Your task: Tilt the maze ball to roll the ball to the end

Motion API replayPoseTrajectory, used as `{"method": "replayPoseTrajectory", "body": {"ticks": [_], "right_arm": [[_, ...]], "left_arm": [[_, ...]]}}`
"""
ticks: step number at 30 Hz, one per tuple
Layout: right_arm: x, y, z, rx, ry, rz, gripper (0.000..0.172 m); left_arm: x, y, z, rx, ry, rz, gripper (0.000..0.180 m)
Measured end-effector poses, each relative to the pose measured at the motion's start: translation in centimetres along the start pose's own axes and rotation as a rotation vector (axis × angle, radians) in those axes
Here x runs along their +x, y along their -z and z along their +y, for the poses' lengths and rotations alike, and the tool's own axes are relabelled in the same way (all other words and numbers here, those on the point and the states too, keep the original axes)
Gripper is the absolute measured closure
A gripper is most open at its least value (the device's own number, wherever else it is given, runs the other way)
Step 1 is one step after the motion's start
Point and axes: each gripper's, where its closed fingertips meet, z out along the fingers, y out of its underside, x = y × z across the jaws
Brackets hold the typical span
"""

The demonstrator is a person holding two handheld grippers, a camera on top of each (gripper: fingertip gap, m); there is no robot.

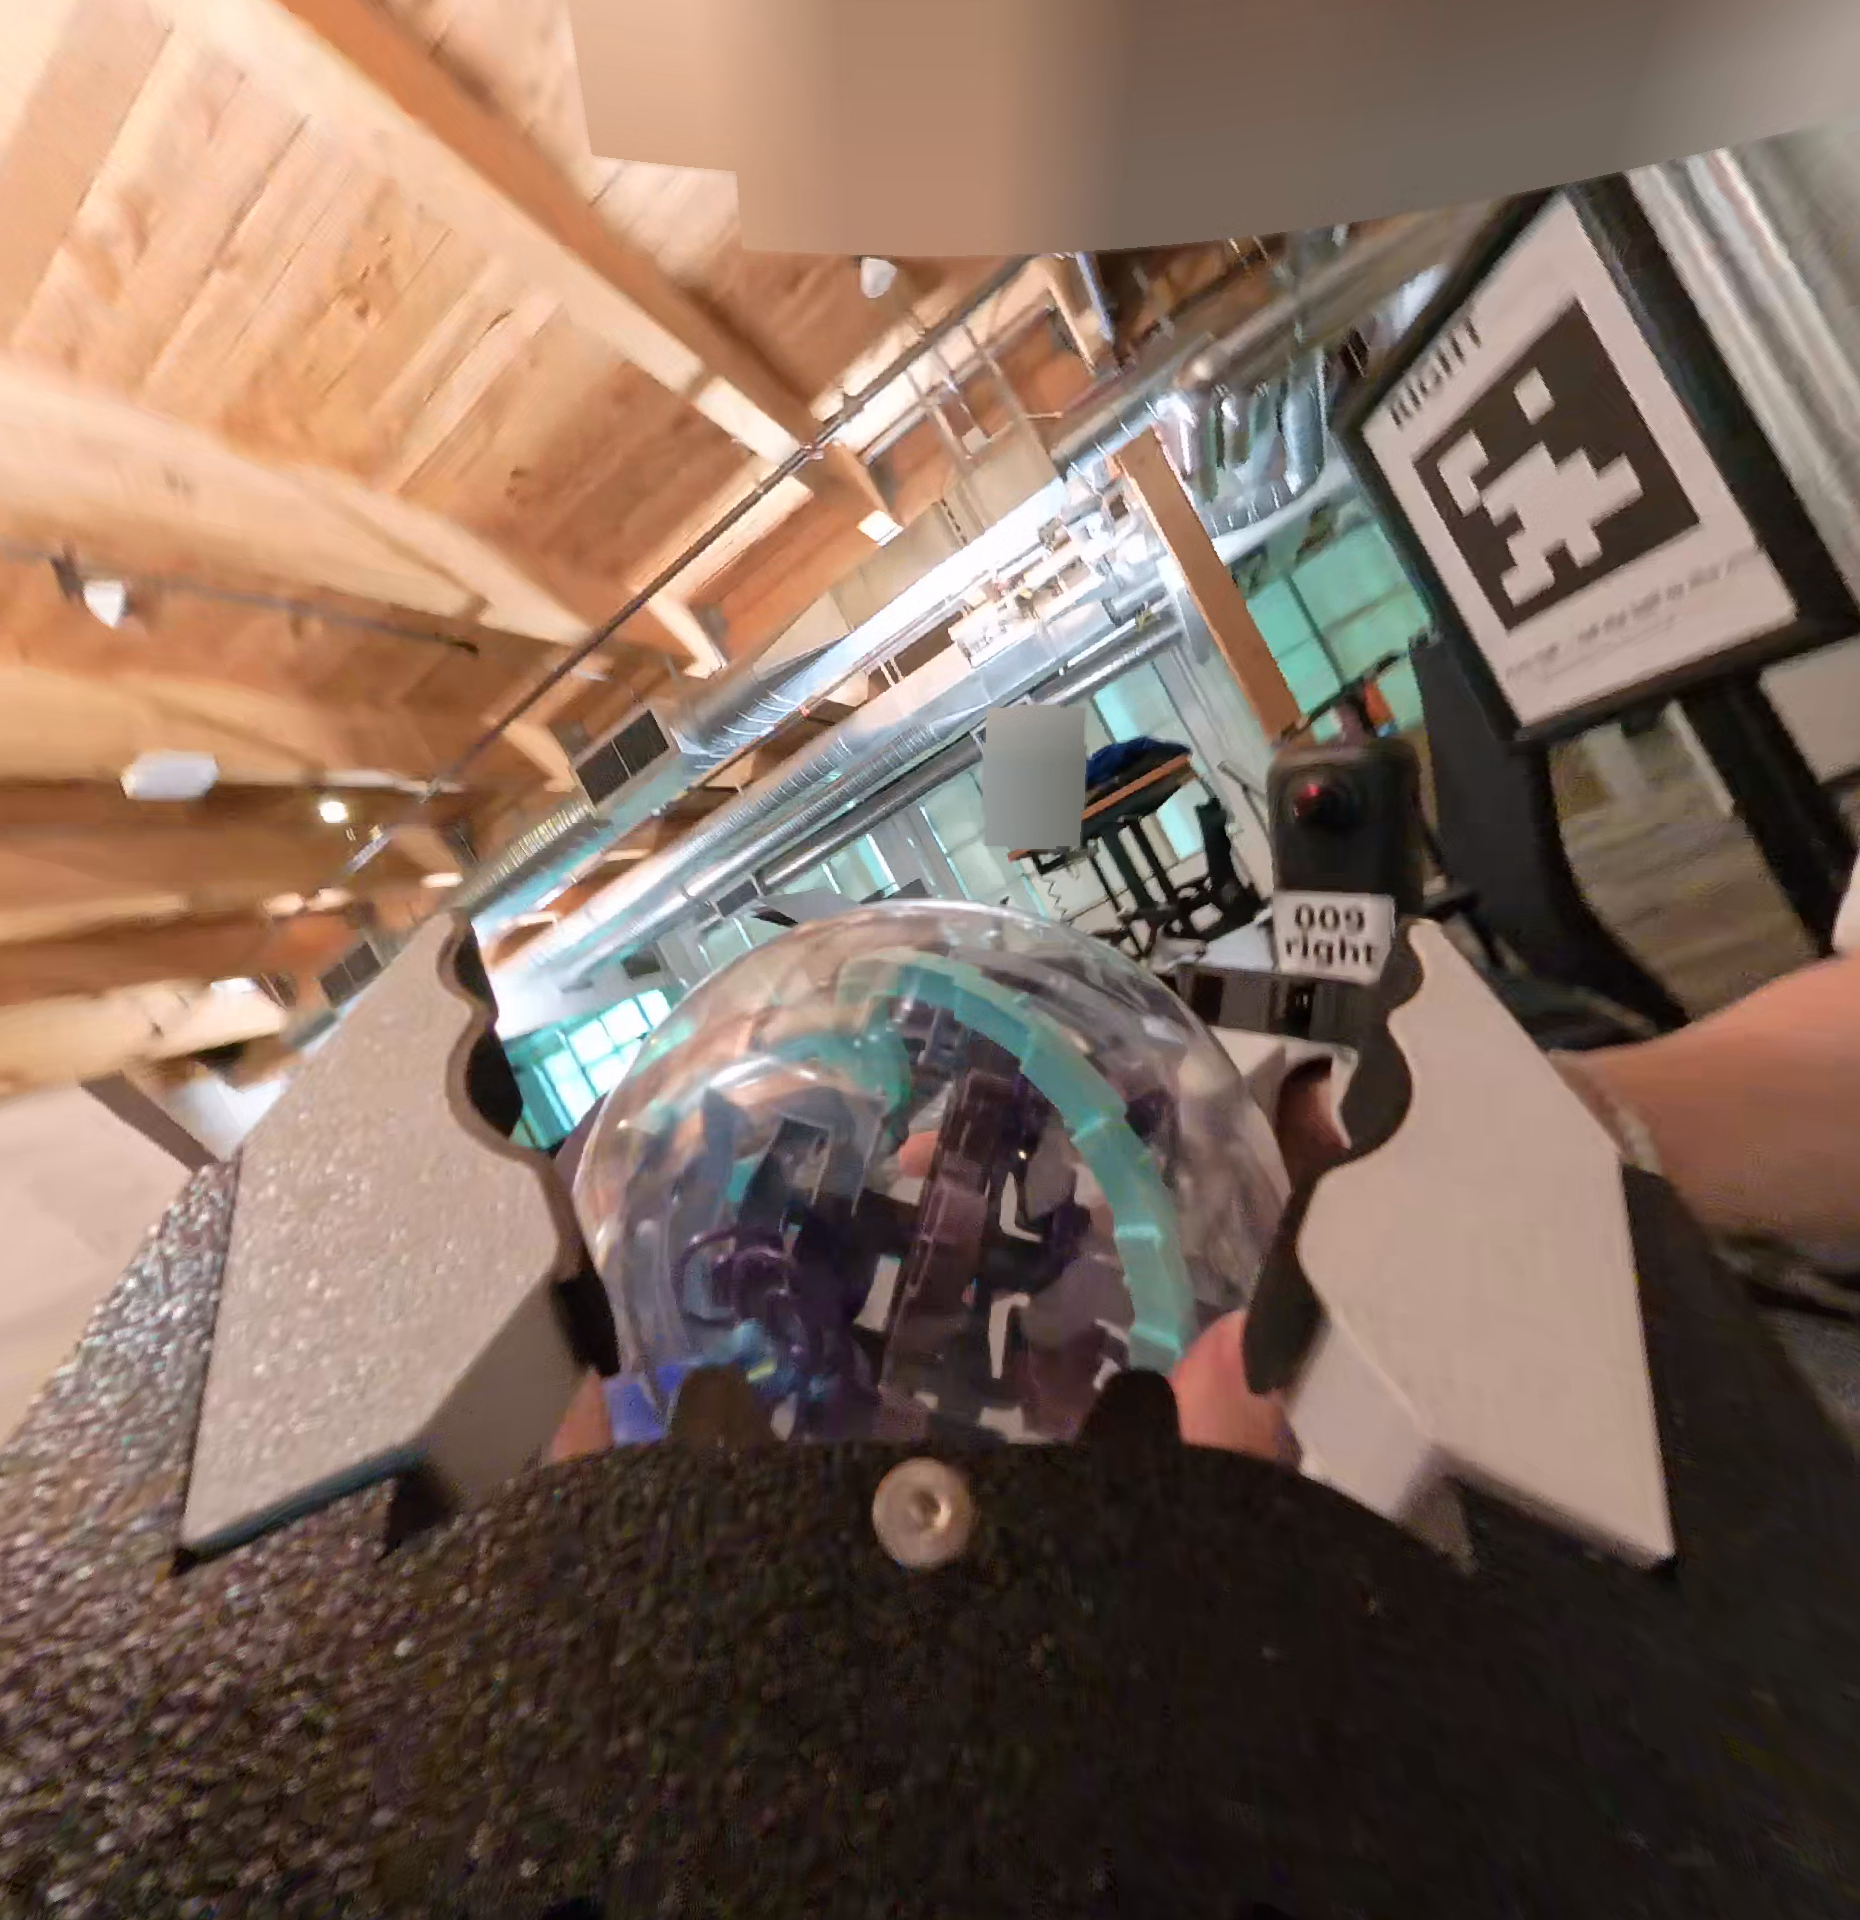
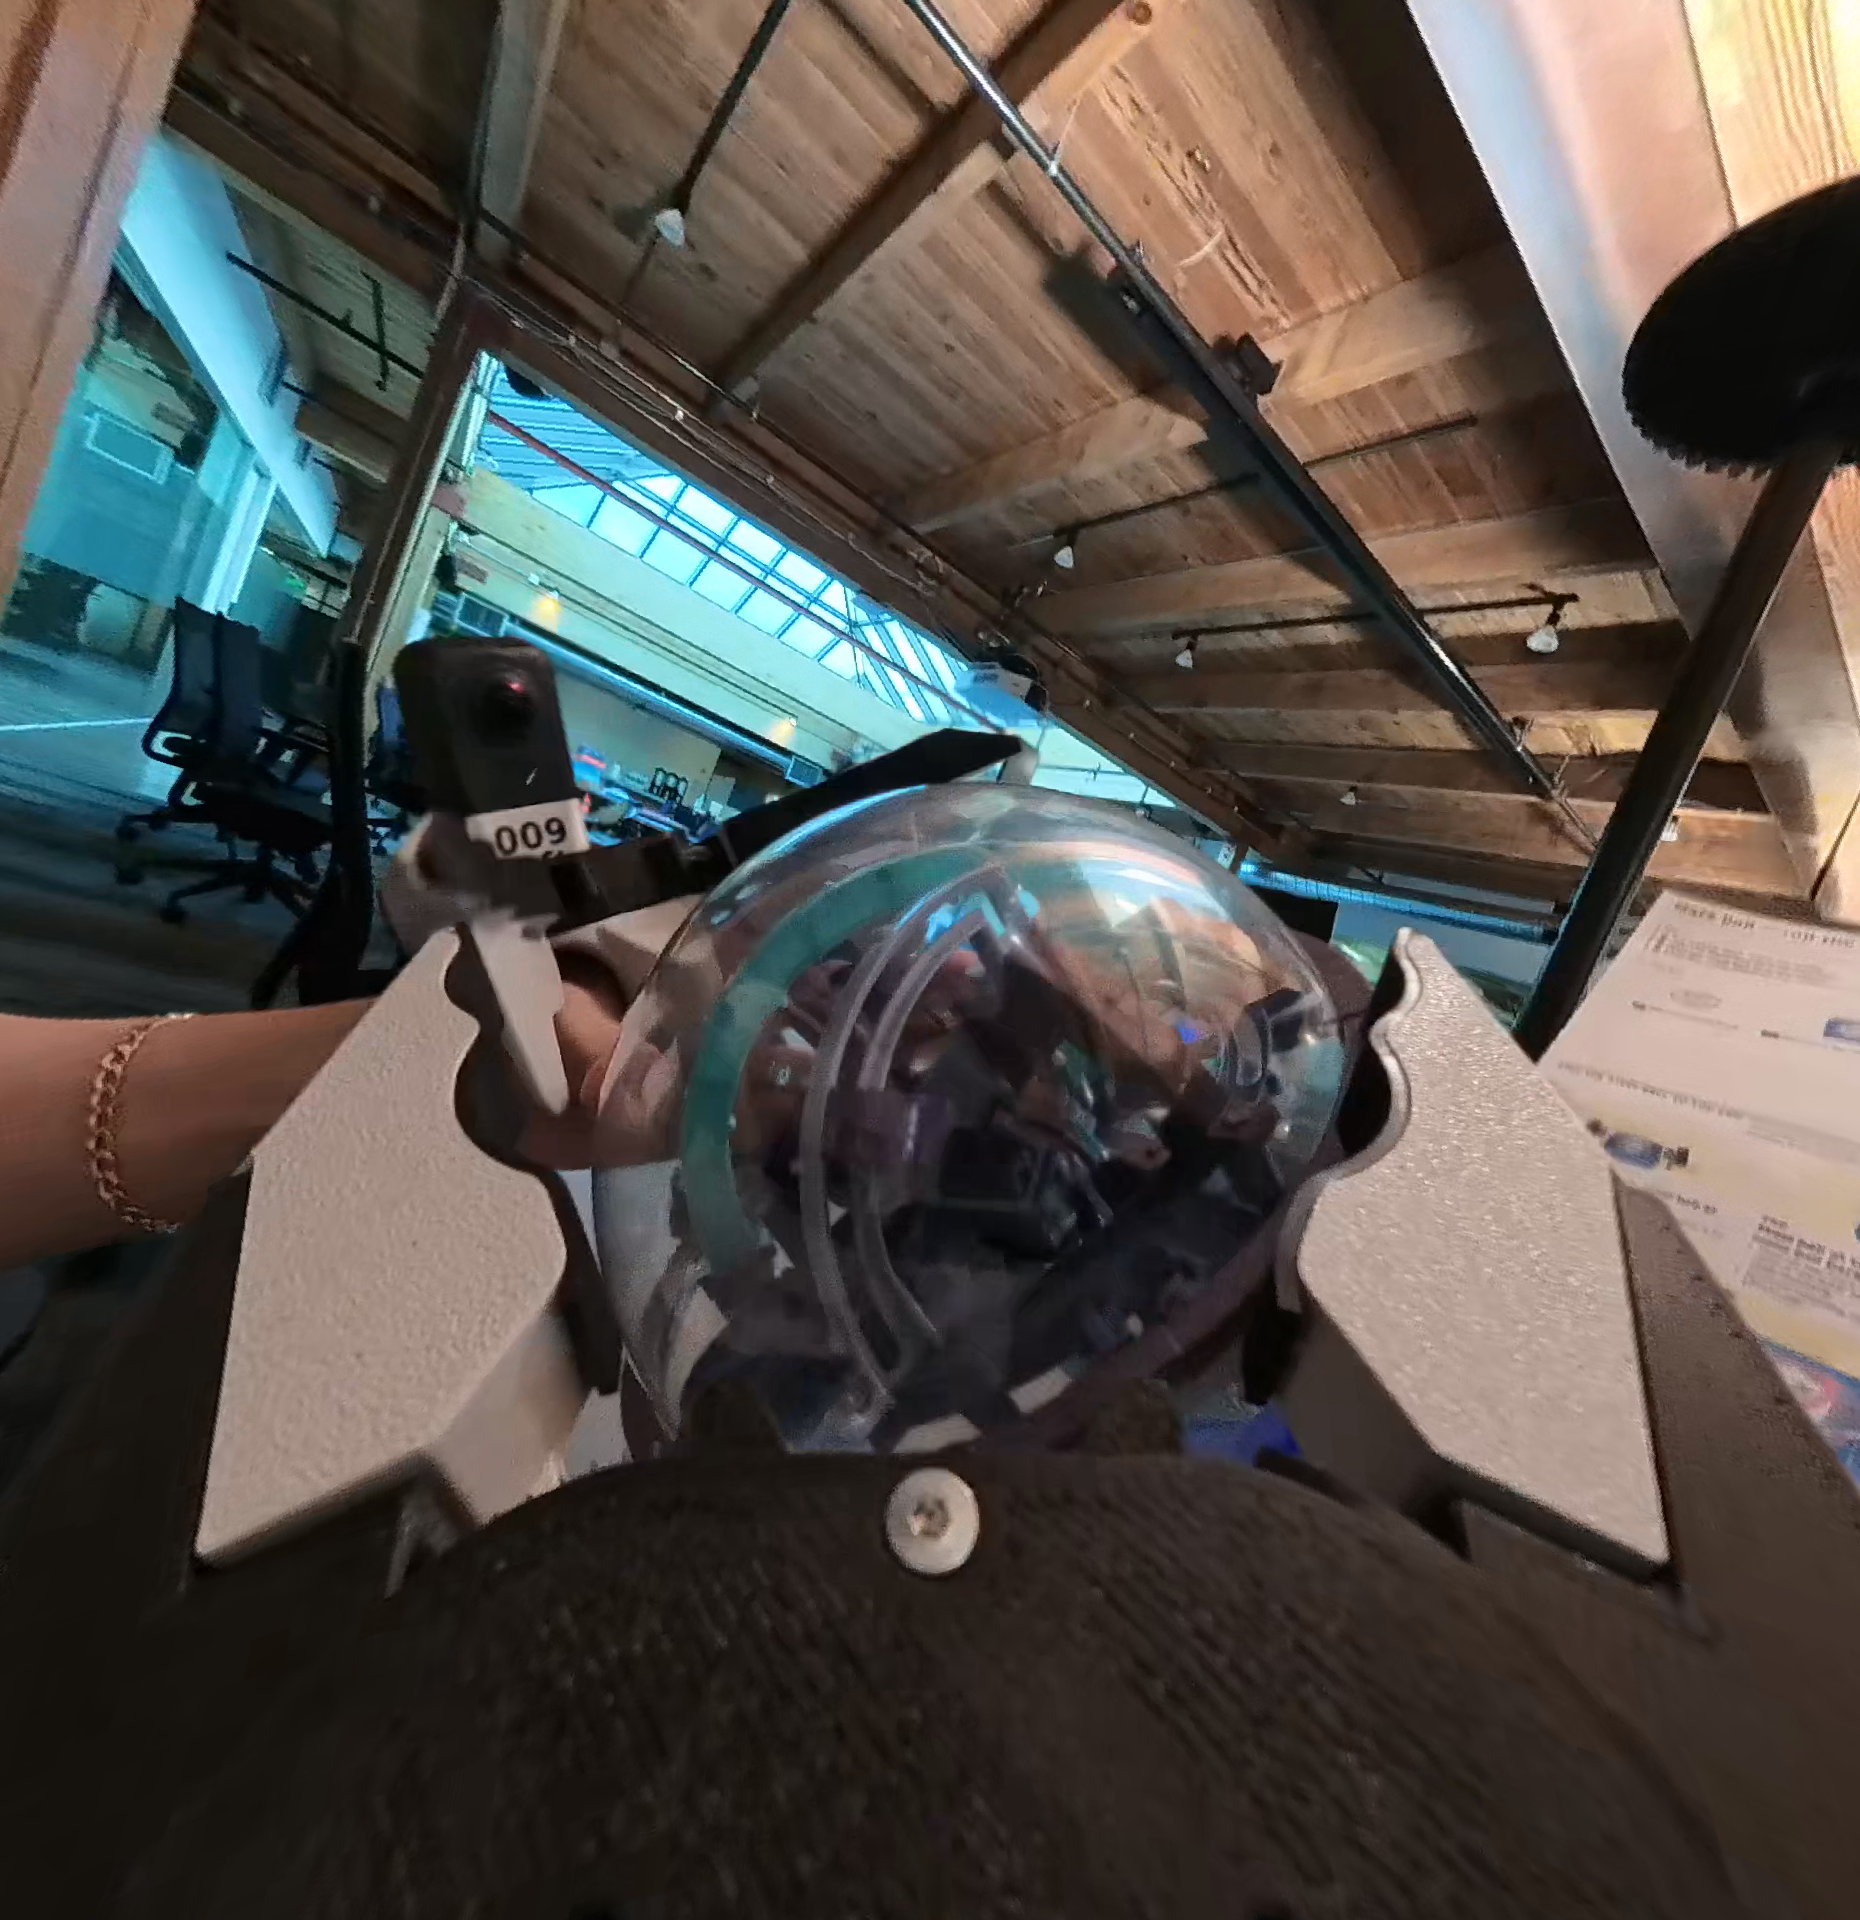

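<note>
Here: one clear plastic maze ball [image 1: 905, 1174] with teal and purple tracks, apparently clamped between jaws of two grippers, left gripper [image 1: 931, 997] and right gripper [image 2: 921, 997].

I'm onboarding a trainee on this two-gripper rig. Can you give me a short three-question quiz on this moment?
1. True or false: the maze ball rests on a table.
2. Which colour is the broad curved band inside the ball's clear shell? A) red B) teal C) yellow
3. In the left wrist view, what sits on top of the right gripper?

Key
1. False: it is held up between the left gripper and the right gripper, with ceiling beams behind it.
2. B: the teal band.
3. A small black camera, above a white tag.
</note>
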Motion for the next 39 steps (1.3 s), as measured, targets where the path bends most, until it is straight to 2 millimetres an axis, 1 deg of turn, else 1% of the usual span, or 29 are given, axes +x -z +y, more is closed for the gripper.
{"method": "replayPoseTrajectory", "body": {"ticks": [1, 4, 6, 8, 9, 10, 11, 12, 13, 15, 17, 22, 25, 27, 28, 29, 31, 33, 34, 36, 37, 39], "right_arm": [[-0.1, 0.0, -0.6, 0.012, 0.017, -0.002, 0.015], [-0.3, -0.1, -1.6, 0.027, 0.081, 0.003, 0.015], [-0.4, -0.2, -1.8, 0.022, 0.105, 0.004, 0.015], [-0.7, -0.2, -1.9, 0.009, 0.162, -0.002, 0.015], [-1.0, -0.2, -2.0, 0.001, 0.200, -0.015, 0.016], [-1.7, -0.2, -2.1, -0.003, 0.242, -0.049, 0.022], [-3.0, -0.3, -2.4, 0.001, 0.277, -0.106, 0.028], [-3.2, -0.5, -2.4, -0.008, 0.296, -0.102, 0.023], [-3.2, -0.7, -2.6, -0.008, 0.306, -0.092, 0.020], [-3.3, -0.5, -3.6, 0.028, 0.296, -0.098, 0.028], [-3.3, -0.3, -4.5, 0.060, 0.287, -0.104, 0.031], [-4.1, 0.0, -6.3, 0.111, 0.311, -0.125, 0.027], [-4.5, 0.2, -7.8, 0.154, 0.305, -0.135, 0.025], [-5.1, 0.3, -8.6, 0.178, 0.324, -0.146, 0.024], [-5.5, 0.3, -9.0, 0.194, 0.326, -0.158, 0.025], [-5.8, 0.4, -9.4, 0.210, 0.322, -0.169, 0.027], [-6.3, 0.4, -9.9, 0.216, 0.346, -0.180, 0.028], [-6.7, 0.4, -10.1, 0.198, 0.421, -0.182, 0.026], [-7.0, 0.3, -10.4, 0.190, 0.470, -0.182, 0.024], [-7.9, 0.3, -10.8, 0.181, 0.567, -0.203, 0.026], [-8.4, 0.3, -10.8, 0.172, 0.601, -0.220, 0.026], [-9.1, 0.0, -10.1, 0.143, 0.674, -0.233, 0.026]], "left_arm": [[0.4, -0.2, -0.3, -0.001, -0.048, 0.005, 0.023], [0.6, -0.4, -1.3, 0.051, -0.074, -0.008, 0.023], [0.5, -0.4, -1.8, 0.080, -0.075, -0.027, 0.024], [0.4, -0.3, -2.6, 0.103, -0.111, -0.042, 0.024], [0.5, -0.4, -2.8, 0.097, -0.155, -0.047, 0.025], [0.7, -0.4, -3.0, 0.082, -0.213, -0.045, 0.026], [1.1, -0.6, -3.0, 0.062, -0.271, -0.034, 0.029], [1.5, -0.7, -3.1, 0.050, -0.313, -0.022, 0.028], [1.7, -0.7, -3.5, 0.064, -0.329, -0.016, 0.028], [1.8, -0.6, -4.4, 0.092, -0.331, -0.013, 0.031], [2.0, -0.5, -5.2, 0.131, -0.322, -0.011, 0.032], [3.0, -0.5, -6.9, 0.187, -0.366, 0.007, 0.028], [3.7, -0.6, -8.7, 0.230, -0.427, 0.006, 0.028], [4.1, -0.6, -9.7, 0.262, -0.454, 0.001, 0.024], [4.0, -0.5, -9.9, 0.267, -0.443, -0.003, 0.024], [3.7, -0.6, -9.7, 0.261, -0.406, -0.002, 0.024], [3.3, -0.3, -9.5, 0.291, -0.307, 0.001, 0.024], [3.5, 0.0, -10.2, 0.346, -0.293, -0.001, 0.023], [3.7, -0.4, -10.0, 0.326, -0.310, 0.000, 0.023], [4.0, -1.0, -8.8, 0.257, -0.391, -0.005, 0.023], [3.7, -1.2, -8.1, 0.235, -0.406, -0.025, 0.023], [3.2, -1.1, -7.3, 0.226, -0.384, -0.053, 0.023]]}}
